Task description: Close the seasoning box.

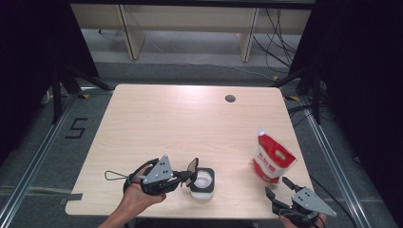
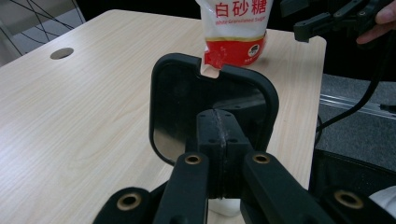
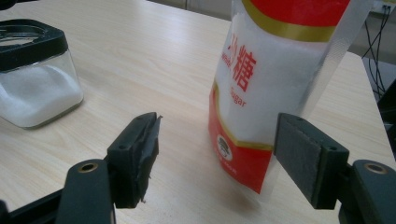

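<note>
- The sugar bag (image 1: 273, 159) stood upright near the right front corner of the worktop (image 1: 180, 123), a soft red-and-white pouch with clear plastic sides, white grains showing through and a gold band across the print.
- My right hand-held gripper (image 1: 278, 186) sat just in front of it with its jaws wide and nothing between the pads; in the right gripper view the bag (image 3: 275, 93) rose just beyond them, apart from both.
- I judged the step in hand to be taking hold of the bag. To do it well I would bring both pads level onto the filled lower body, not the limp sealed edge, and close gently, since a loose pouch can buckle or slip.
- The jar (image 1: 203, 183) stood well to the left of the bag near the front edge: square, clear-walled, rounded at the corners, with a black rim and white grains inside.
- My left hand-held gripper (image 1: 186, 176) was clamped tight on the jar's black flip lid (image 2: 212, 109), holding it tilted up from the mouth. It looked like smooth, slightly glossy plastic, square with rounded corners and a small notch in its far edge.
- I would keep that lid up and steady so the mouth stayed clear.
- The worktop was pale wood-grain laminate, matt, with a round cable hole (image 1: 230, 98) near the back edge.
</note>
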Action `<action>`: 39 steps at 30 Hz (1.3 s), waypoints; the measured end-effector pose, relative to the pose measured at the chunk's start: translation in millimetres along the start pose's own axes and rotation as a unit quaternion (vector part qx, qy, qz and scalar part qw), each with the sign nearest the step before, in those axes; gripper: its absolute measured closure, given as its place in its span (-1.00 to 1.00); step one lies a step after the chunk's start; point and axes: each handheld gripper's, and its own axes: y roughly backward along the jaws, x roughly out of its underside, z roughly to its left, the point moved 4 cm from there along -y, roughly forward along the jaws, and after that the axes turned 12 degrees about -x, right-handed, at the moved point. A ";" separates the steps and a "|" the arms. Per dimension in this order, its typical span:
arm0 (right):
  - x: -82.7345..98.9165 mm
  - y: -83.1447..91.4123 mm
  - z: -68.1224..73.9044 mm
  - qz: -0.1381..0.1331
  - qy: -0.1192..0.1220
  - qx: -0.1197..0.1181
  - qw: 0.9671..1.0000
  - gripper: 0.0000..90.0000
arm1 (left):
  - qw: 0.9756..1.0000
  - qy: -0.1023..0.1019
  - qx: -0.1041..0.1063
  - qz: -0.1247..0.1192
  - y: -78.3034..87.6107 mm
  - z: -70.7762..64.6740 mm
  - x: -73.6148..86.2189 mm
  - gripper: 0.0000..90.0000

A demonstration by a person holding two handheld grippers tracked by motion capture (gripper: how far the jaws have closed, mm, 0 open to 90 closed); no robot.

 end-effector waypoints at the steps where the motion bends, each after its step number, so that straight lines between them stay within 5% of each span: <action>1: 0.0 0.0 0.2 0.000 -0.001 0.000 1.000 -0.29 | 1.000 0.005 0.001 0.000 -1.6 -1.5 0.0 0.98; 2: 0.7 -0.4 3.8 0.001 -0.023 -0.003 1.000 -0.29 | 1.000 0.000 0.002 0.000 -2.6 -1.8 -0.3 0.98; 7: 0.8 0.1 4.1 0.003 -0.024 -0.005 1.000 -0.29 | 1.000 -0.001 0.011 -0.004 -7.3 -4.5 -0.6 0.98; 17: 0.4 -0.7 4.1 0.003 -0.017 -0.006 1.000 -0.29 | 1.000 -0.004 0.012 0.009 -11.0 -8.9 1.3 0.98; 20: 0.0 -0.8 2.3 0.004 0.002 -0.007 1.000 -0.29 | 1.000 -0.006 0.014 0.010 -12.9 -10.3 1.2 0.98; 39: -0.3 -2.9 4.1 0.000 -0.001 -0.012 1.000 -0.29 | 0.999 -0.003 0.029 0.014 -21.8 -20.2 2.6 0.98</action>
